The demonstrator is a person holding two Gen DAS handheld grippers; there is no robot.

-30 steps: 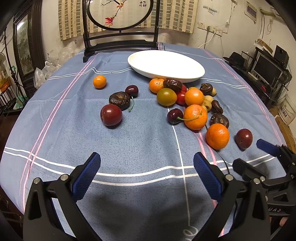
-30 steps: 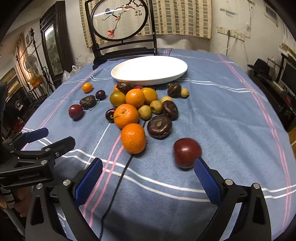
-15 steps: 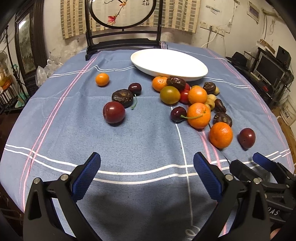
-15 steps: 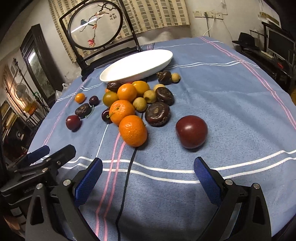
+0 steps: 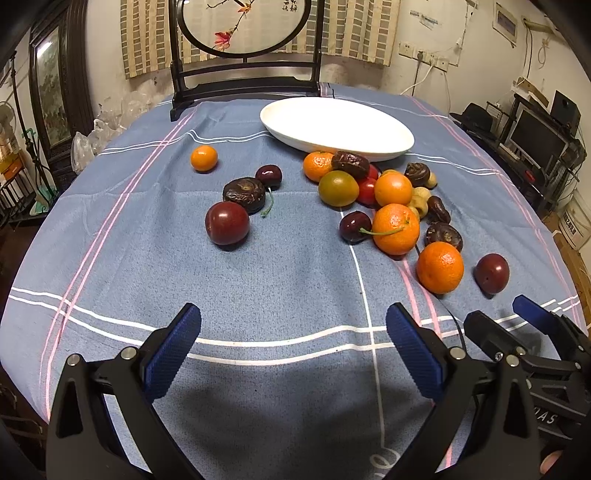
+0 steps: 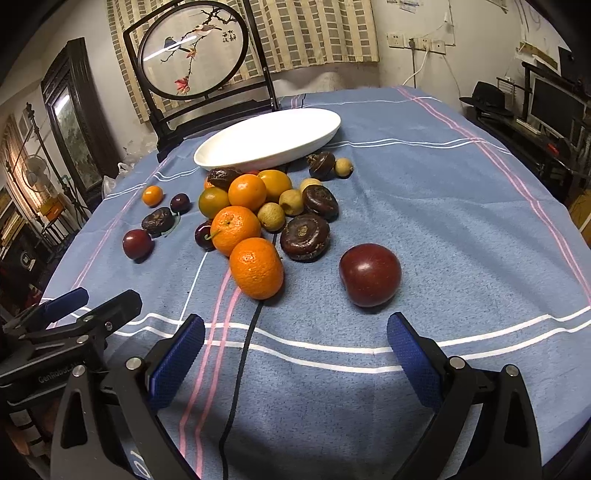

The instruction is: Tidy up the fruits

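A round desk (image 5: 110,280) wears a blue cloth crossed by white and pink stripes, with a dark wooden chair (image 5: 243,79) bearing a painted oval panel at its far side, striped curtains (image 6: 314,33) on the wall behind, and a monitor (image 5: 539,138) off to the right. An empty white oval plate (image 5: 336,125) sits toward the back of the desk. Just in front of it lies a loose heap of fruit: tangerines (image 6: 256,267), a greenish tomato (image 5: 338,188), cherries (image 5: 354,226), pale longans (image 6: 271,217) and dark wrinkled water chestnuts (image 6: 304,237). A small kumquat (image 5: 204,158) and a dark red plum (image 5: 226,223) lie apart to the left; another plum (image 6: 370,274) rests alone at the near right of the heap. A black cable (image 6: 240,365) trails from the heap toward the near edge. The left gripper (image 5: 293,345) hovers over bare cloth with its blue-padded jaws spread wide, holding nothing. The right gripper (image 6: 295,349) is likewise wide apart and empty, the lone plum just beyond its right finger.
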